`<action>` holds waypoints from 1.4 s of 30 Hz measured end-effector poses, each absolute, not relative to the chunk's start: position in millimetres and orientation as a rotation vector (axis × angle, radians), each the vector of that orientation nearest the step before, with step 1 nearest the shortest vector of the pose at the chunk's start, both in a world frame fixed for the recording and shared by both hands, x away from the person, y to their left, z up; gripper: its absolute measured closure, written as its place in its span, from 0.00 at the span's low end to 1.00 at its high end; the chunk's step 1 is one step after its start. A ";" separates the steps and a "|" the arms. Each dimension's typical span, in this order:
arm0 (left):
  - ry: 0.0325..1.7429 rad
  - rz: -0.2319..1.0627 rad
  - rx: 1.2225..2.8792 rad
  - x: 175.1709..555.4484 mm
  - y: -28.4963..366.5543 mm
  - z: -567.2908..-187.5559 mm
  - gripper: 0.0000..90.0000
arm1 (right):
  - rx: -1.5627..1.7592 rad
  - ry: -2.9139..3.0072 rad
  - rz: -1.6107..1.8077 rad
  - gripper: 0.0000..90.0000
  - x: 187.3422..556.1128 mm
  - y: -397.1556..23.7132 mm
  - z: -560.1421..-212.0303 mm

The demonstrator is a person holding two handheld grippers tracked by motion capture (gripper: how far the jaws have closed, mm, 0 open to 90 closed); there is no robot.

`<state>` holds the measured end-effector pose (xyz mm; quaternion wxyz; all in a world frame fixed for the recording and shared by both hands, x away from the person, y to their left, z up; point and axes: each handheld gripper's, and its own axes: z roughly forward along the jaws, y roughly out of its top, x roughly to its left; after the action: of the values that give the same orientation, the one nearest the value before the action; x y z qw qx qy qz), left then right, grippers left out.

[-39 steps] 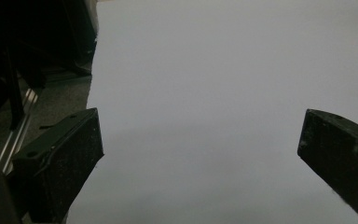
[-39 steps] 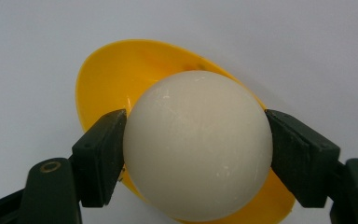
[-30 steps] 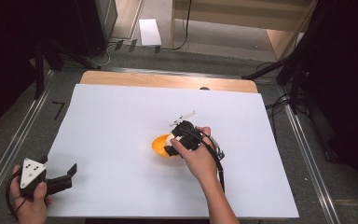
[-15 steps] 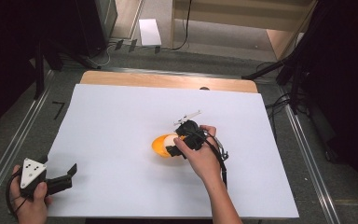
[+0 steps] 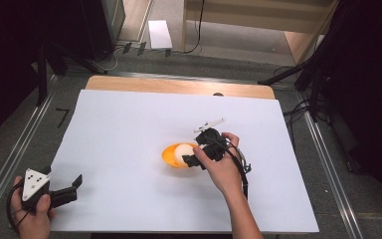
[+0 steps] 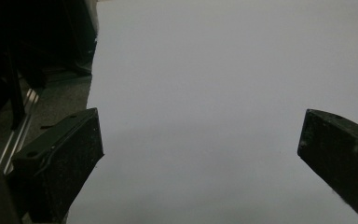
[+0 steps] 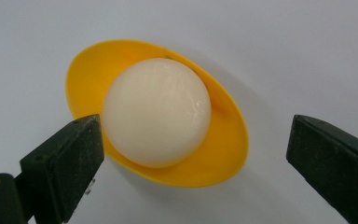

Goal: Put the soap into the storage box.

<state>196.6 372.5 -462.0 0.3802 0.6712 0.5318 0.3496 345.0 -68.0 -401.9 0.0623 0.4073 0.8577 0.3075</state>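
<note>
The right gripper point(image 7: 196, 149) stands with its jaws wide apart; they have just been opening, and the white ball point(image 7: 157, 112) sits ahead of them, free of both pads, with the left jaw just beside its lower flank and the right jaw well clear. The ball rests in a shallow yellow dish point(image 7: 223, 154) that lies on the white sheet point(image 5: 129, 129) covering the bench, a little right of the bench's middle and nearer its front edge than its back.

The step in hand looks like a release of the ball into the dish. To finish it well, the hand should draw straight back along the line of the jaws, keeping them spread, so neither pad brushes the ball or catches the dish's rim and tips it.

The left gripper point(image 6: 200, 154) is also wide open and holds nothing; it waits near the bench's front left corner.

From the high view, the right gripper point(image 5: 193, 160) and the hand cover part of the dish point(image 5: 171, 158), and whether a pad touches the ball point(image 5: 181, 151) is hard to tell there. The right gripper view settles that: the ball sits off-centre, toward the dish's far side. Only the high view places both grippers, well apart, on the bench.
</note>
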 end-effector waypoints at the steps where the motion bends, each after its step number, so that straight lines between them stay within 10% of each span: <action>1: 1.358 0.893 1.714 196.6 372.4 -462.0 0.00 | 1.232 2.589 0.929 0.05 345.0 -69.3 -401.9; 42: 1.360 0.897 1.721 196.7 371.9 -462.0 0.00 | 1.354 2.509 0.905 0.05 333.7 -136.6 -414.4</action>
<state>196.7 371.9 -462.0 0.3765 0.6728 0.5316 0.3508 333.7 -136.6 -414.4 0.0752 0.4514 0.8364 0.3017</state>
